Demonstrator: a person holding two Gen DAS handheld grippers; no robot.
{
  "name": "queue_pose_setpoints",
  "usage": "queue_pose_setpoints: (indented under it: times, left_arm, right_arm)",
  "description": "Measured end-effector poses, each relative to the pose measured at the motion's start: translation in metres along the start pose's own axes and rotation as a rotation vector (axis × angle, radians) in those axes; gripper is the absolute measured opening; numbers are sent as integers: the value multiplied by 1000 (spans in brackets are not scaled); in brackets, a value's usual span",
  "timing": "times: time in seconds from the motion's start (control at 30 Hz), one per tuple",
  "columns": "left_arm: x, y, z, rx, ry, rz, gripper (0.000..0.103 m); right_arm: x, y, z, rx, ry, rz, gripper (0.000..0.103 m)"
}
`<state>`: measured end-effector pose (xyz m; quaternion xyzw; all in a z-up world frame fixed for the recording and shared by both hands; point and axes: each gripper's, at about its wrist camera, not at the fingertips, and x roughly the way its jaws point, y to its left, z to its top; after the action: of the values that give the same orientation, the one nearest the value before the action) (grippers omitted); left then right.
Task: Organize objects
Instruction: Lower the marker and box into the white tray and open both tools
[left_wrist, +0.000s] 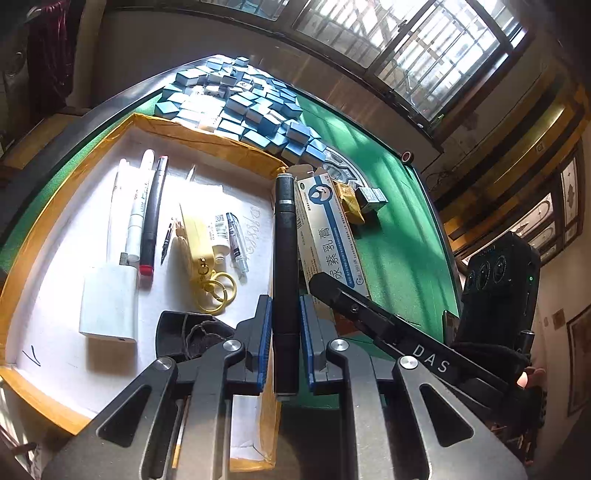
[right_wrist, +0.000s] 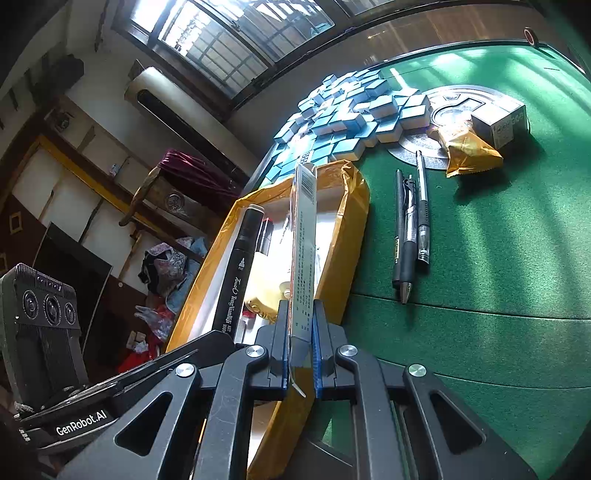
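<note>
The left gripper (left_wrist: 285, 332) squeezed a fat black marker pen (left_wrist: 285, 258) over the edge of the flat white tray with yellow-taped sides (left_wrist: 207, 138), and the right gripper (right_wrist: 300, 343) squeezed a long white and blue cream box (right_wrist: 303, 251) just above the tray. Both should come down slowly and lay their things flat in a bare spot. The tray already held white pens (left_wrist: 138, 206), a white charger block (left_wrist: 109, 302) and a yellow case with rings (left_wrist: 201, 251).

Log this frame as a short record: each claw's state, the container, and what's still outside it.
left claw: shut on black marker
right claw: shut on ointment box
container: white tray with tan taped rim, holding pens, charger, yellow case
still on green table: three pens, yellow packet, small box
background: mahjong tiles
</note>
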<state>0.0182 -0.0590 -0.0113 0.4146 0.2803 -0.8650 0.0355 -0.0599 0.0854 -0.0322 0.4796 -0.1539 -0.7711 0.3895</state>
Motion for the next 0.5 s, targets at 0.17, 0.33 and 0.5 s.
queue_pose_setpoints:
  times: [0.17,0.33,0.5]
  left_arm:
    - [-2,10,4,-12,-8,8,12]
    - [-7,19,6,-26,-18,15,12]
    - [-10,29,10,-42,-29,23,12]
  right_arm:
    - [5,4,0,-3,6,0,9]
    - [9,5,0,-2,11,-4,9]
    - [13,8,1,-4,17,-6,9]
